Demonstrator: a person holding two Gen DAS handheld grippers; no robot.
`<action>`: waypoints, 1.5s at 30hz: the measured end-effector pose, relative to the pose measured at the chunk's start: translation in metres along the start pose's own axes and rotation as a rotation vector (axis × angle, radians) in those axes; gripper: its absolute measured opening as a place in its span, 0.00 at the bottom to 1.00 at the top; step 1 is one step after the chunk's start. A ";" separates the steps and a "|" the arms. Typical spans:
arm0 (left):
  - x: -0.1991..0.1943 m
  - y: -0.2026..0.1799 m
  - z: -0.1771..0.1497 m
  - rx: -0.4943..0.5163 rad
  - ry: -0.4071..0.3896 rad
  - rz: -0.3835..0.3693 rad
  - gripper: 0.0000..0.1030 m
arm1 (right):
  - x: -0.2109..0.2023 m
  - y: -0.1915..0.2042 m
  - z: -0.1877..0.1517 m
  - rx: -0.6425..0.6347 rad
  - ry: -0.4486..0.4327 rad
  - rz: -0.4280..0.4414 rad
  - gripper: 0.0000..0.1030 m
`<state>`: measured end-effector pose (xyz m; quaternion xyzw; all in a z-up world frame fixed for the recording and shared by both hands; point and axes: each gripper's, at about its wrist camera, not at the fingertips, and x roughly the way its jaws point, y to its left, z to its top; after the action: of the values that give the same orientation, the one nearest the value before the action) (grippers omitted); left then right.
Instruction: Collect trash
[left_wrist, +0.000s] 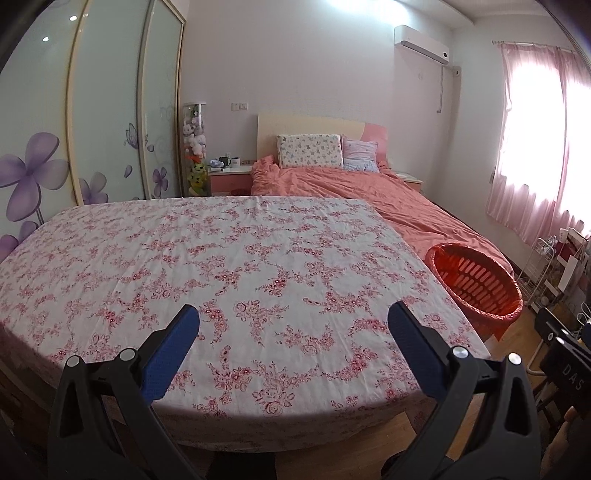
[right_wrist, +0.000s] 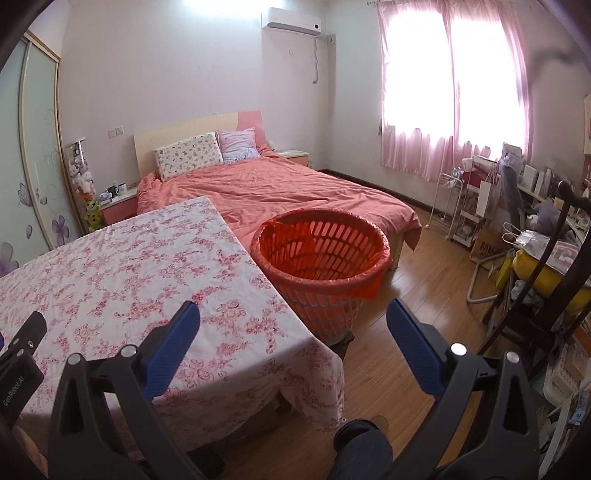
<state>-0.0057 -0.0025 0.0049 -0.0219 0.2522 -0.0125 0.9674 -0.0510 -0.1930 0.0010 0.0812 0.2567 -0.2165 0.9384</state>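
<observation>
My left gripper (left_wrist: 293, 317) is open and empty, held over the near edge of a table covered with a pink floral cloth (left_wrist: 221, 266). My right gripper (right_wrist: 293, 315) is open and empty, held near the table's right corner (right_wrist: 147, 266). An orange slotted trash basket (right_wrist: 321, 254) with an orange liner stands just right of the table; it also shows in the left wrist view (left_wrist: 476, 280). I see no trash on the cloth. Part of the left gripper's body (right_wrist: 18, 354) shows at the left edge of the right wrist view.
A bed with a salmon cover (right_wrist: 280, 192) lies behind the table and basket. A wardrobe with flower doors (left_wrist: 92, 122) is at the left. Cluttered shelves, a white rack (right_wrist: 450, 206) and a chair stand at the right, on a wooden floor (right_wrist: 417, 280).
</observation>
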 end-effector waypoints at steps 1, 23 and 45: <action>0.000 0.000 0.000 0.001 -0.001 0.000 0.98 | 0.000 0.000 0.000 0.001 0.001 -0.001 0.96; -0.015 -0.017 0.003 0.050 -0.032 -0.001 0.98 | -0.011 -0.007 -0.001 0.004 -0.009 -0.029 0.96; -0.014 -0.019 0.003 0.056 -0.016 0.019 0.98 | -0.008 -0.002 0.000 -0.001 0.005 -0.019 0.96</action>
<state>-0.0161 -0.0204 0.0154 0.0074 0.2441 -0.0104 0.9697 -0.0581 -0.1918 0.0046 0.0791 0.2599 -0.2249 0.9358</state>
